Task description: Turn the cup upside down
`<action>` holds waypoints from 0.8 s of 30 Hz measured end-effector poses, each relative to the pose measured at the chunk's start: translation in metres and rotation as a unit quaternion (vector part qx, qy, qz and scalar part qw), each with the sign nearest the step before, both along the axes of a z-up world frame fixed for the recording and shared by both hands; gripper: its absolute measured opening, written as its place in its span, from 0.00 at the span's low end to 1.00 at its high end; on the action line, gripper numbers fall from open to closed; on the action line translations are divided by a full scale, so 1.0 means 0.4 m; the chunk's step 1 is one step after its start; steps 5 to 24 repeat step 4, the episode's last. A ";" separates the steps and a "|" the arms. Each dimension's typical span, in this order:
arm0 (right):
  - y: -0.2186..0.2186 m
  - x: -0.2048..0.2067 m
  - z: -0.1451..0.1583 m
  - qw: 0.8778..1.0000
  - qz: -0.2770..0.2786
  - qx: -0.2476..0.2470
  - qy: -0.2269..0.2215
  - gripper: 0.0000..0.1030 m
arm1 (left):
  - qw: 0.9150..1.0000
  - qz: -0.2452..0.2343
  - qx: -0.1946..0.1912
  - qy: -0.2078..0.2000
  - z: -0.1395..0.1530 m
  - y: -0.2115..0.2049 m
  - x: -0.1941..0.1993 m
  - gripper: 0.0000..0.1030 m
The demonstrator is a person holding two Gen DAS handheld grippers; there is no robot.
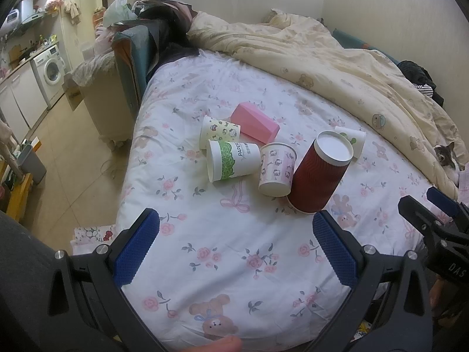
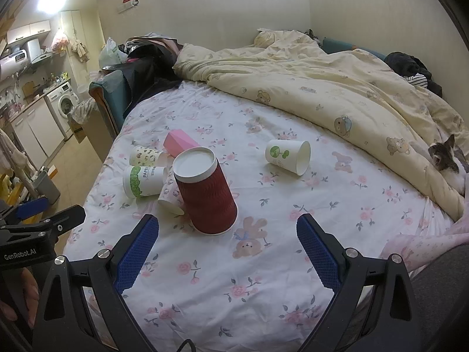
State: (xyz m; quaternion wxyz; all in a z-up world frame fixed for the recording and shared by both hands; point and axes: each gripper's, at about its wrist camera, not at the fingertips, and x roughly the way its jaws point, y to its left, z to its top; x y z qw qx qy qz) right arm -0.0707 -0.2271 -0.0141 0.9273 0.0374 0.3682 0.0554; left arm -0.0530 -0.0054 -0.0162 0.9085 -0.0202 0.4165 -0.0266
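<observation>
Red cup [image 2: 205, 193] stands mouth-down on the bedsheet [image 2: 263, 278], white base up, leaning slightly, long axis near vertical; looks already flipped. Sits centre-left in the right wrist view, just ahead of the right gripper [image 2: 227, 250], between its spread fingers and a little left. Appears right of centre in the left wrist view [image 1: 319, 173], beyond the right-hand finger of the left gripper [image 1: 236, 243], also spread and empty. Seems about equally near both. Touches a pink-patterned cup [image 1: 275, 170] lying beside it.

walls cream | floor beige tile [image 1: 67, 158] | bed [image 2: 263, 264] floral sheet | washing machine [image 1: 49, 70], possibly kitchen counter beside
</observation>
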 end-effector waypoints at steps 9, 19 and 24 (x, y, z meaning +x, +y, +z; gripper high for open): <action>0.001 0.000 -0.002 1.000 0.001 0.001 0.001 0.95 | 1.000 -0.005 -0.006 0.008 -0.007 0.001 0.001 1.00; 0.001 0.000 -0.002 1.000 0.001 0.001 0.001 0.95 | 1.000 -0.005 -0.006 0.008 -0.007 0.001 0.001 1.00; 0.001 0.000 -0.002 1.000 0.001 0.001 0.001 0.95 | 1.000 -0.005 -0.006 0.008 -0.007 0.001 0.001 1.00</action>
